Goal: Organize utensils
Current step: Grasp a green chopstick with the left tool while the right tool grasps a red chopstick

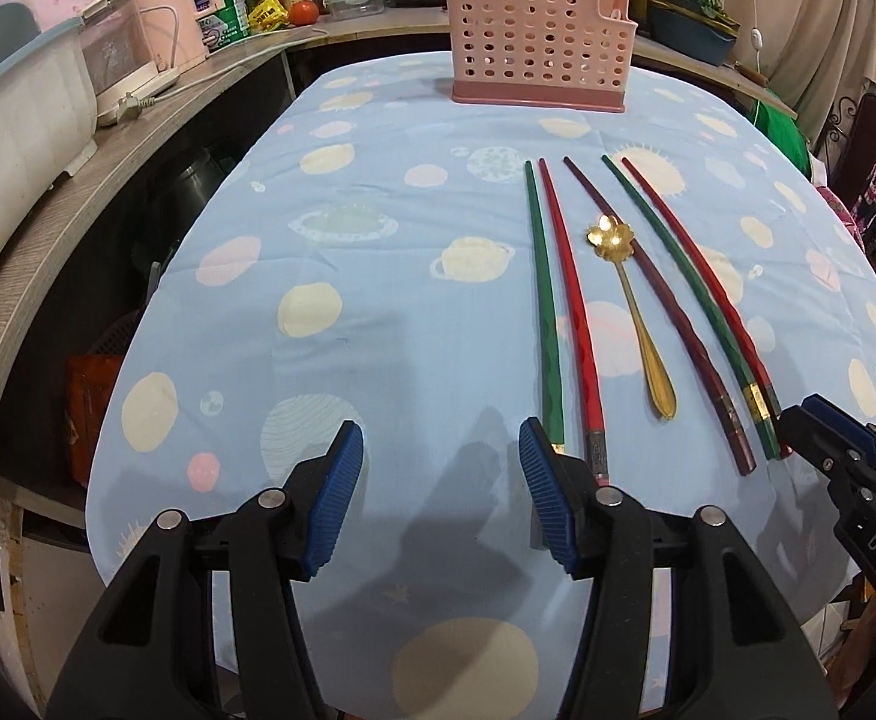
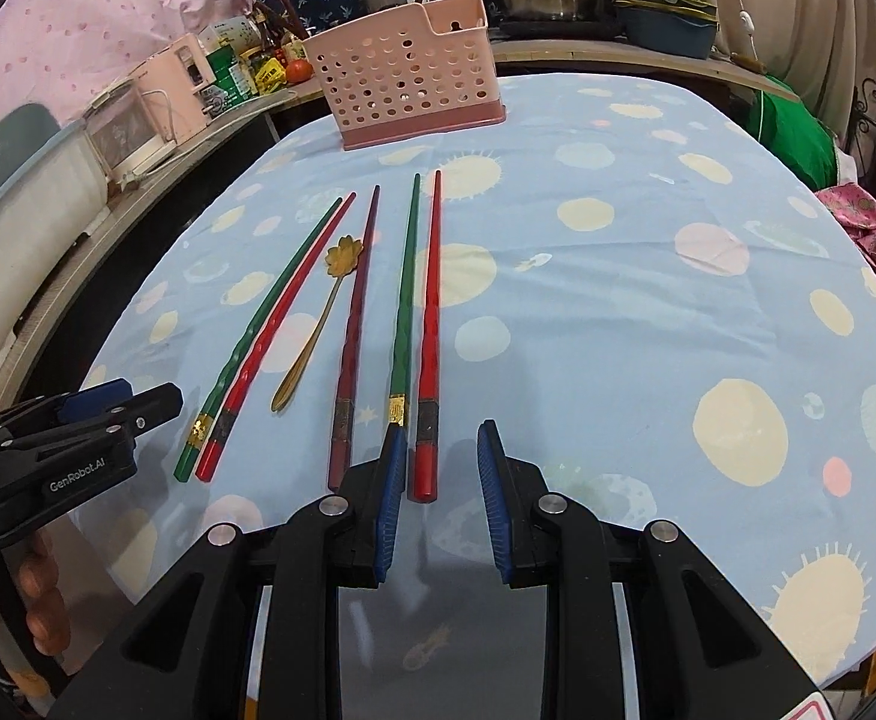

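Starting pickup, nothing stowed yet: both grippers, left gripper (image 1: 441, 492) and right gripper (image 2: 441, 495), gaping empty above table's near edge, right straddling red lacquered chopstick (image 2: 429, 324); next clamp it, carry to pink perforated plastic holder (image 2: 405, 81) at far edge

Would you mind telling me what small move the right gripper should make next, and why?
Probably ease the right gripper forward and shut on the red chopstick: it is open, the chopstick's end lies between its fingers, and every utensil remains outside the pink basket.

Both grippers, left (image 1: 441, 501) and right (image 2: 441, 501), are black plastic with ribbed blue fingers (image 1: 336, 504), silver rivets, and white "GenRobot.AI" lettering.
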A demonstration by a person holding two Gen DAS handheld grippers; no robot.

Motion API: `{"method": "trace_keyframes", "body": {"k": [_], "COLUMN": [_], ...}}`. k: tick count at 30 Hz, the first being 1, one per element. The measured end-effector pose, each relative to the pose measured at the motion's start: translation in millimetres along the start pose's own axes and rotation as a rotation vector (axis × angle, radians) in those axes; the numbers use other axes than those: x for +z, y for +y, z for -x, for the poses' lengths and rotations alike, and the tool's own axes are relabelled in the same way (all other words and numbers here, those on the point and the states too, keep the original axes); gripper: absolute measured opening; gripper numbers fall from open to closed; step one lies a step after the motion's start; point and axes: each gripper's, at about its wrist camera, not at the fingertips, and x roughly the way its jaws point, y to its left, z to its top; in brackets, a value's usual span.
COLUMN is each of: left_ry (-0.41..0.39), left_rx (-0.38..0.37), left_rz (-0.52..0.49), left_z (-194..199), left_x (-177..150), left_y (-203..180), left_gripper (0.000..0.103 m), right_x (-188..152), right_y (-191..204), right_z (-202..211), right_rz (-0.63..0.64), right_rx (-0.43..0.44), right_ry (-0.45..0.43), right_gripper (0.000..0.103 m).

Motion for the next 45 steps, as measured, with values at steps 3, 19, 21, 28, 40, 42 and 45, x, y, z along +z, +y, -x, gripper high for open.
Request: {"method": "trace_keyframes", "body": {"k": [3,19,21,28,40,42,45], "left_ry": [0.004,0.016,0.018,0.026,0.03,0.03,0.033], "left_rx": [-0.006,-0.054,-0.062,-0.069,-0.084,-0.087,-0.091], "left_rz": [-0.003,-0.026,-0.025,-0.027,-0.026,-0.028,-0.03], "left_z": [-0.2,0.4,-0.5,-1.5,-3.6,-3.3,-3.1], "left_x": [-2.4,-12.6,-12.9,-16.1,-16.8,-16.4,-15.7], "left_y": [-0.4,-11.5,-12.1,-14.2,-14.3,-15.0,-15.2], "left_gripper": [0.052,0.052,0.052,0.052,0.037,0.031,0.021], "right_x": [-0.6,-2.5,-2.5,-2.9,-3.4,-3.4,-3.4], "right_y": [1.4,-4.7,-4.6,-5.6,-5.8,-5.7,-6.0], "right_z": [-1.1,-4.3,-4.3,-4.3,-4.0,-4.1,-3.8], "right_rz": [0.012,0.005,0.006,0.001,0.001,0.002,0.001], "right_rx": [-0.007,-0.025,-0.027,-0.024,-0.024,-0.025,-0.025], "right_ry": [-0.002,-0.006,-0.006,-0.009,-0.012,-0.012,-0.012], "right_gripper": [0.023,0.008,0.008,0.008,0.008,0.008,0.008]}}
